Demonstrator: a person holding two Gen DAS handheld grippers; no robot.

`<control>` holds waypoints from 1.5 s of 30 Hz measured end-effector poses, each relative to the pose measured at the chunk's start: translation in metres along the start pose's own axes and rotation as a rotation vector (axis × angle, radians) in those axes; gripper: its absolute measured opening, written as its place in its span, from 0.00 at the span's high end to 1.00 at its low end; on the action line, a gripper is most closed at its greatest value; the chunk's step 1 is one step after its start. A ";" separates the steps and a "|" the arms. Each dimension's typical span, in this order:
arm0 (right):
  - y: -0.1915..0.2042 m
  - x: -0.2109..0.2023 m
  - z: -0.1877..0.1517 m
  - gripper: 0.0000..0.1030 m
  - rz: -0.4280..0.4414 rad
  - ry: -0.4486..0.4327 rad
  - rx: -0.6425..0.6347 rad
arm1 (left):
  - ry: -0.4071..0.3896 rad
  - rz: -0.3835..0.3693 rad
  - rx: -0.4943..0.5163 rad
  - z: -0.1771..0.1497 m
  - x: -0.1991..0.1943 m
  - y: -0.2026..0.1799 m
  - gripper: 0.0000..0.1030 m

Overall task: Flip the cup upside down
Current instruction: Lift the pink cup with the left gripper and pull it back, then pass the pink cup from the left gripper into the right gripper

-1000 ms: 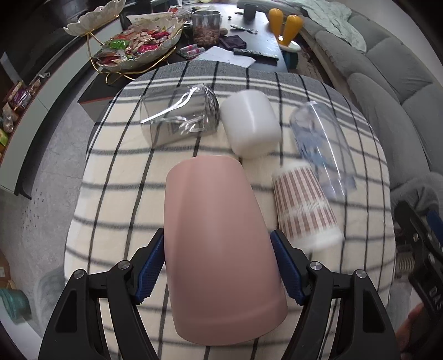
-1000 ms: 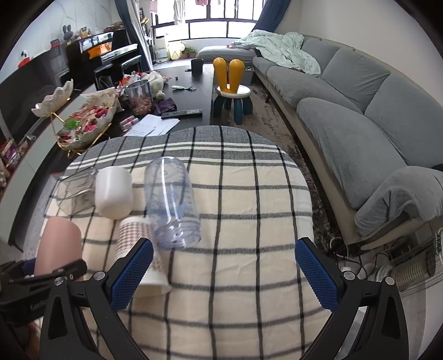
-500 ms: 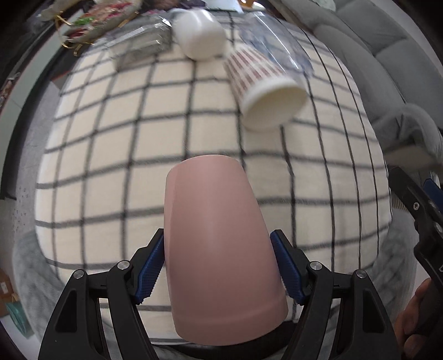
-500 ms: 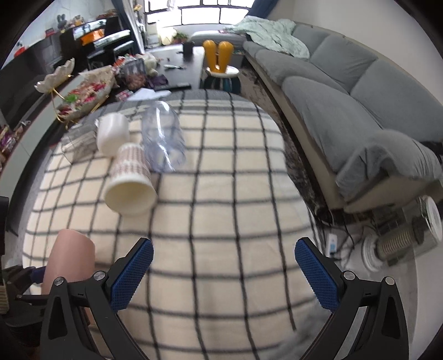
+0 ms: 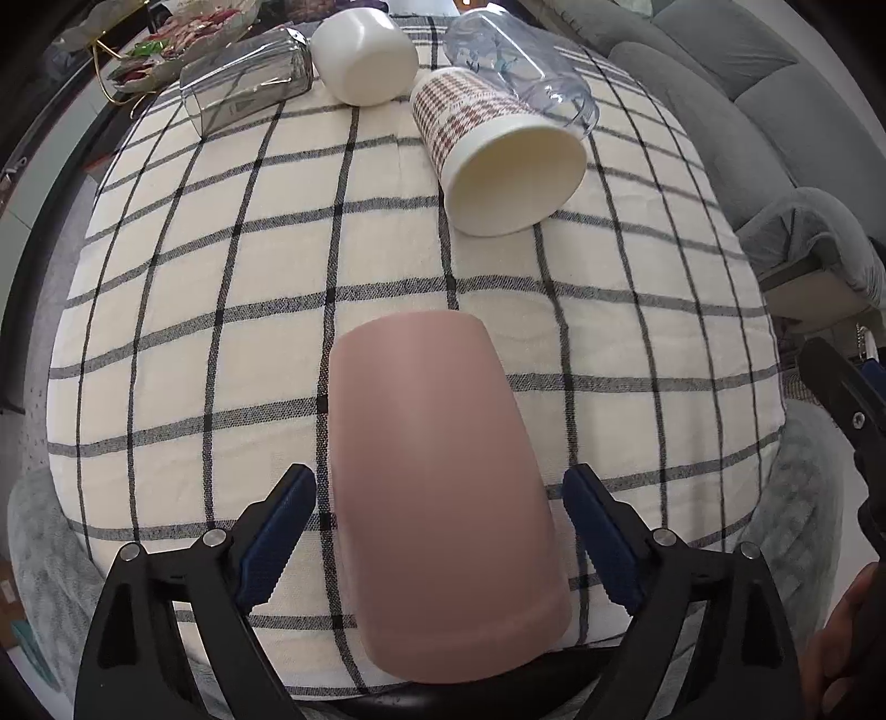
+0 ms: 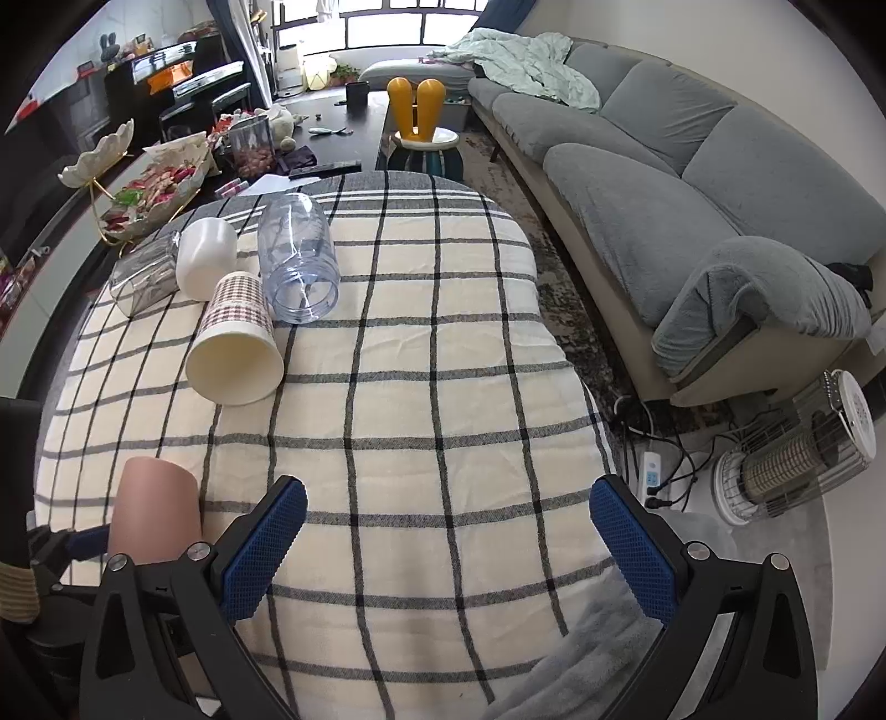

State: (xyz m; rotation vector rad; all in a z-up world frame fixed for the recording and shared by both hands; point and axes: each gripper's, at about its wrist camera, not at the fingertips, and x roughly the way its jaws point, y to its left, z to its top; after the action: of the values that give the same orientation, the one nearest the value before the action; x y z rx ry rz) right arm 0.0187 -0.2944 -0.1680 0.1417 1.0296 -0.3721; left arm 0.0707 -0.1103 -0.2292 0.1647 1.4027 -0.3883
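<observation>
A pink cup point(image 5: 443, 487) stands between the jaws of my left gripper point(image 5: 440, 526), closed base pointing away from the camera, at the near edge of the checked tablecloth point(image 5: 221, 310). The blue pads point(image 5: 277, 531) stand a little apart from the cup's sides, so the gripper is open. The pink cup also shows in the right wrist view point(image 6: 152, 515) at the lower left. My right gripper point(image 6: 448, 545) is open and empty above the cloth's near right part.
Lying on their sides at the far end of the cloth: a checked paper cup point(image 5: 493, 160), a clear plastic cup point(image 5: 520, 72), a white cup point(image 5: 365, 50) and a square glass point(image 5: 243, 99). A grey sofa point(image 6: 692, 183) and a heater point(image 6: 797, 454) are to the right.
The left gripper's jaws have opened off the pink cup, leaving small gaps on both sides. Both cameras have tilted and shifted back from the lying cups.
</observation>
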 end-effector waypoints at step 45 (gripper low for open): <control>0.216 0.111 0.006 0.20 0.133 0.718 -0.289 | -0.207 0.073 -0.290 -0.017 -0.081 0.179 0.00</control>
State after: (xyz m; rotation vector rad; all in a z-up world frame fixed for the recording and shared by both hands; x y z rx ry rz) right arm 0.1537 -0.1212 -0.2724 0.0818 1.7594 -0.0360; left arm 0.1098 0.0748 -0.1730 -0.0607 1.2293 -0.1341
